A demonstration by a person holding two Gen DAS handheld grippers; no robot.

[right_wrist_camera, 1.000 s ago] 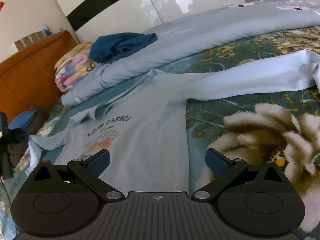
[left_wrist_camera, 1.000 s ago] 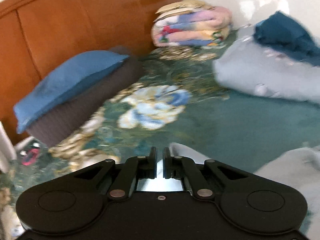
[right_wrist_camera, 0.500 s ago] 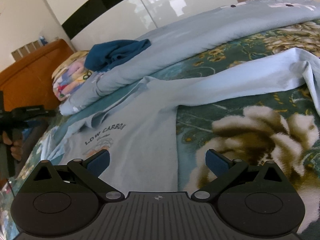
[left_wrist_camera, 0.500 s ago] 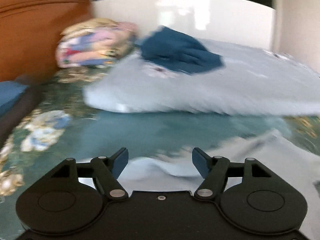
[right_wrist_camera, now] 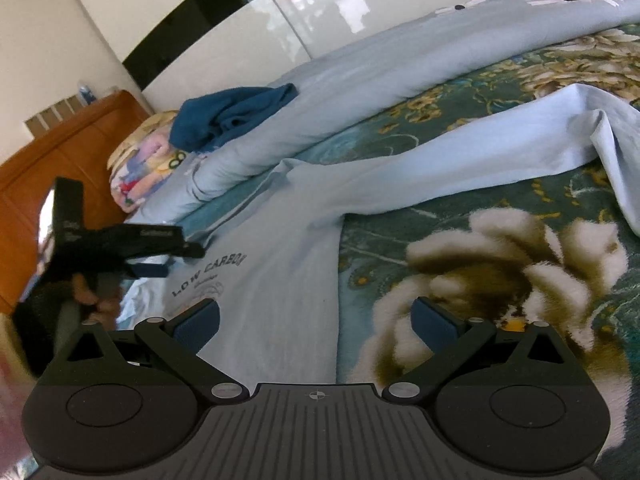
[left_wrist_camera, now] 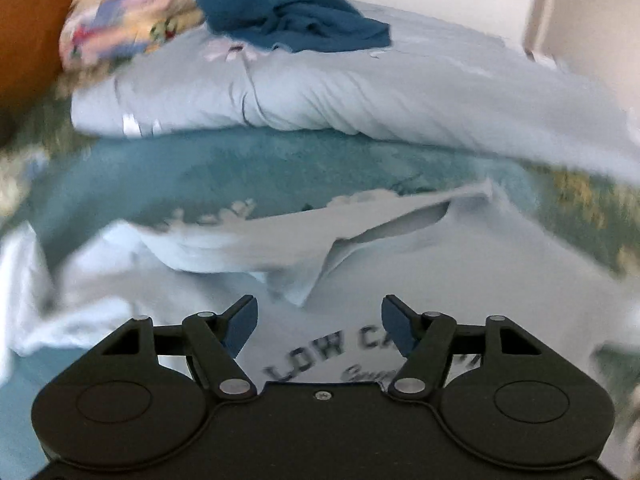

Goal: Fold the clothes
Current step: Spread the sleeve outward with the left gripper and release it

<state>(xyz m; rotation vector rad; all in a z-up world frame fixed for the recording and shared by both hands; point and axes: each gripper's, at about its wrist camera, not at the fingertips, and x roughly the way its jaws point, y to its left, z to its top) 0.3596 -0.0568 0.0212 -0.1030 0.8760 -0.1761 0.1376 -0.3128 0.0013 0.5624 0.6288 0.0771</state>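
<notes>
The left gripper (left_wrist_camera: 318, 322) has its jaws spread apart and holds nothing; it hangs over the chest print of the light blue T-shirt (left_wrist_camera: 460, 280), which lies flat on the green floral blanket (right_wrist_camera: 500, 280). The right gripper (right_wrist_camera: 316, 318) is released too, above the shirt's side edge. Behind the shirt is a folded pale blue duvet (left_wrist_camera: 360, 96) with a dark blue garment (left_wrist_camera: 292, 20) on top.

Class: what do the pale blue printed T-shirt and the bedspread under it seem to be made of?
T-shirt: thin, matte knit, probably cotton; it lies in soft wrinkles. Bedspread: plush, fuzzy pile, probably synthetic fleece; the flower's edges look furry.
</notes>
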